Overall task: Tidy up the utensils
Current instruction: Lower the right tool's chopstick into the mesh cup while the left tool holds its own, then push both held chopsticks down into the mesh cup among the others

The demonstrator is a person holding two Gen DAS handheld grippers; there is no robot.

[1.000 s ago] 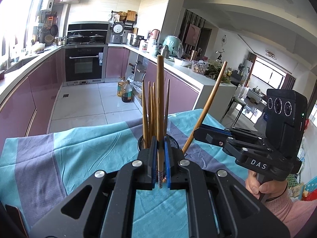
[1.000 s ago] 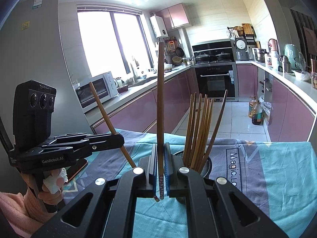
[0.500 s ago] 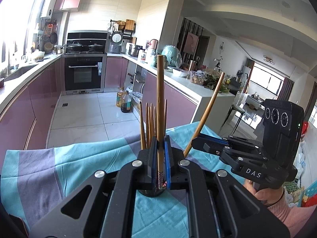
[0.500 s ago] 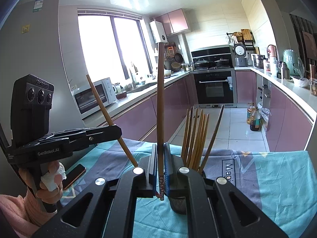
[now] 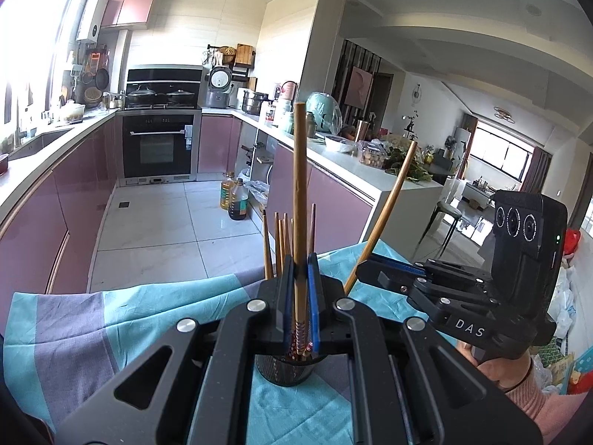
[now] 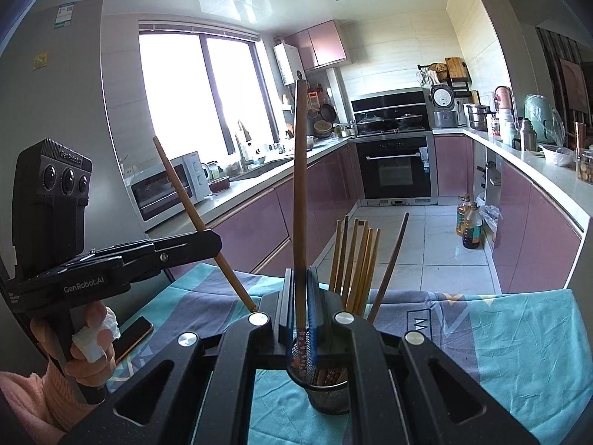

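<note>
Your left gripper (image 5: 300, 296): jaws clamped on one upright chopstick (image 5: 299, 200), its patterned end just above the mesh holder (image 5: 283, 371) on the striped cloth (image 5: 111, 326).

Your right gripper (image 6: 299, 307): jaws clamped on a second chopstick (image 6: 299, 185), poised over the same holder at 12 o'clock. Loose chopsticks (image 6: 355, 259) stand inside, leaning toward 1 o'clock.
</note>
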